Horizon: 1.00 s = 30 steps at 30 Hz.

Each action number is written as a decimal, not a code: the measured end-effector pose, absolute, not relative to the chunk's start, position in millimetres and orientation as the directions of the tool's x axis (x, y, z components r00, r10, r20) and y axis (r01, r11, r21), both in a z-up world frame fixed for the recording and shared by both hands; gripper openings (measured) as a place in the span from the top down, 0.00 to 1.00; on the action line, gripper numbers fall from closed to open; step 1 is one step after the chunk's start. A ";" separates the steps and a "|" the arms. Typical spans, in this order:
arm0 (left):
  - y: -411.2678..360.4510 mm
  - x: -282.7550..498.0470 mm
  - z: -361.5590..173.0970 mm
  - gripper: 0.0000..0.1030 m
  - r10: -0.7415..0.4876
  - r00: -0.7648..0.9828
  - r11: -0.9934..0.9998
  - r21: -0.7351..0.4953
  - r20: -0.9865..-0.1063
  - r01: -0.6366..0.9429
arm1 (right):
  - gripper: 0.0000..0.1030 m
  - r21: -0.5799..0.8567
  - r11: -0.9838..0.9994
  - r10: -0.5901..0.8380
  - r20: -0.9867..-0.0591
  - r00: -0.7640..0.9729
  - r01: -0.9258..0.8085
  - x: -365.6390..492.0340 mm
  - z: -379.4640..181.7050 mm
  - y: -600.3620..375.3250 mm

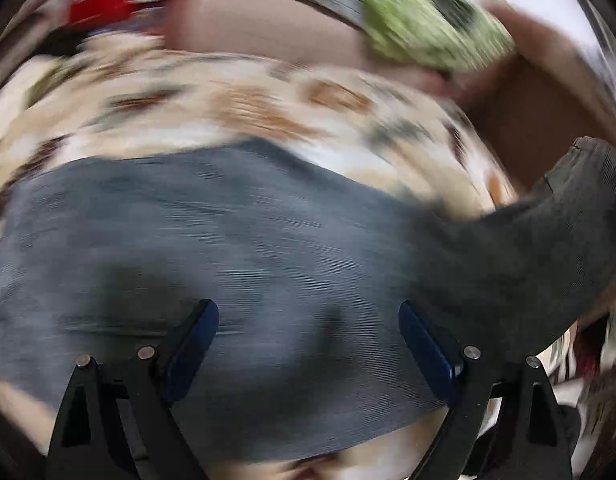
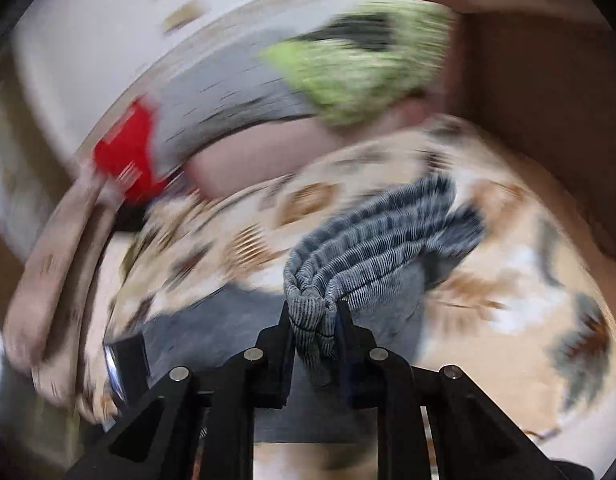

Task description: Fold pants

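Grey pants (image 1: 244, 236) lie spread flat across a patterned bedspread (image 1: 236, 108), cream with brown and grey-green motifs; whether it's a bed or a covered table I can't tell. One end of the pants is lifted off the surface and trails up toward the right edge of the left wrist view.

Right tool (image 2: 313, 320): jaws nearly together, clamped on a bunched fold of the pants (image 2: 371, 236). The ribbed grey-blue fabric fans out from the pads and hangs down to the flat part below. That part is sharp; everything around it is smeared by motion blur.

Left tool (image 1: 308, 344): jaws wide apart, nothing between the pads, hovering over the flat grey fabric. Blue pads (image 1: 196, 340) are visible on both fingers; contact with the cloth isn't evident.

Further out: lime-green cloth with a dark patch (image 1: 427, 28) near the far edge, a grey garment (image 2: 224, 100) beside it, a red item (image 2: 128, 152) to the left, a pinkish-beige surface (image 1: 260, 28) between them. Brown panel (image 2: 539, 120), probably furniture, at right. The left tool's body (image 2: 126, 364) shows at lower left of the right wrist view.
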<state>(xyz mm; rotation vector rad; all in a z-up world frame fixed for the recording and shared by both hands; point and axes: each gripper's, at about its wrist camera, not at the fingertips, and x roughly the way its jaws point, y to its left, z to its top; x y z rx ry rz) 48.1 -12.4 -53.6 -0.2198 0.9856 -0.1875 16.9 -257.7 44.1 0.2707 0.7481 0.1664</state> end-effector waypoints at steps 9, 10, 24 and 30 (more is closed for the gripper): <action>101.7 19.8 -42.3 0.11 -0.121 0.586 0.952 -0.261 -0.801 -0.160 | 0.43 0.332 0.915 0.404 -0.769 0.495 -0.230 31.2 -94.8 -139.7; 98.1 20.7 -38.3 0.11 -0.119 0.593 0.954 -0.258 -0.796 -0.155 | 0.27 0.357 0.904 0.428 -0.768 0.476 -0.236 29.1 -88.7 -143.0; -30.1 55.0 -34.2 0.11 -0.388 0.483 0.914 -0.395 -0.785 0.093 | 0.27 0.861 0.485 0.679 -0.480 0.556 0.151 22.3 -124.9 -320.3; -11.2 46.0 -49.7 0.11 -0.443 0.438 0.856 -0.514 -0.782 -0.053 | 0.26 0.873 0.477 0.649 -0.429 0.628 0.104 10.1 -121.3 -334.4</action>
